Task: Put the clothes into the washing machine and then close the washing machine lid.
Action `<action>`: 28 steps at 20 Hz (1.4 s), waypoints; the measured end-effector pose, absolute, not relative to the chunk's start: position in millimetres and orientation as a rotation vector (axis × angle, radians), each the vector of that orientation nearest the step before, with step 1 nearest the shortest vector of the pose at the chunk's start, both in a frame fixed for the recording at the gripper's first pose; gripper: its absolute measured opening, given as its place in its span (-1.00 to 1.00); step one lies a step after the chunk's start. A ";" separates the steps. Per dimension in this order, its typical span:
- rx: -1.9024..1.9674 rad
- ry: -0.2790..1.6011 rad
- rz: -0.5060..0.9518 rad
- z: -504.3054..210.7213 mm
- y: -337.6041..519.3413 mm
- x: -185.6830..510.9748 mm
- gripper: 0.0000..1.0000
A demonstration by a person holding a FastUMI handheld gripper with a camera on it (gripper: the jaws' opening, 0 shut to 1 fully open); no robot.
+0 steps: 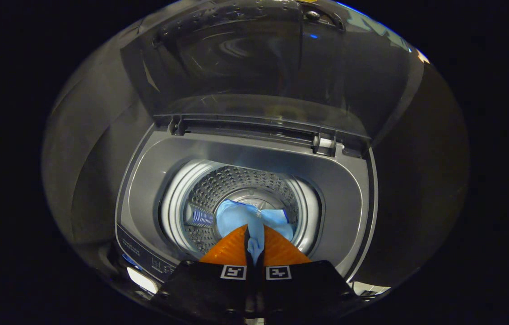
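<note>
We hold a light blue cloth [254, 225] pinched in the gripper [254, 241] above the open washing machine [146, 180].

The cloth is pale blue, soft and crumpled; a narrow fold of it runs down between our two fingers, which are clenched on it from both sides, while the rest spreads out ahead of the fingertips, low in the middle of the frame, hanging into the drum [236, 180]. The drum is a round metal tub with rows of small holes in its wall and a pale ring around its mouth. Apart from the blue cloth, we can make out no other clothing in it. The lid [245, 67], dark and glossy, stands raised across the upper half of the frame, hinged at the rear of the grey top.
</note>
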State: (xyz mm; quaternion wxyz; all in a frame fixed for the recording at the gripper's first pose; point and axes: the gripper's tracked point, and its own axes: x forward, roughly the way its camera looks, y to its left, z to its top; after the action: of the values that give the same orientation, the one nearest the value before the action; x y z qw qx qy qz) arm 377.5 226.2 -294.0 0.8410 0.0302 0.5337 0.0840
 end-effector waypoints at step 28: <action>0.091 0.882 0.256 -106.5 251.1 429.4 0.92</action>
State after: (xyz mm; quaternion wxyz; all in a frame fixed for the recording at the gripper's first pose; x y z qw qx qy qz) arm 429.4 251.1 -106.5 0.8954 0.0437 0.4255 0.1235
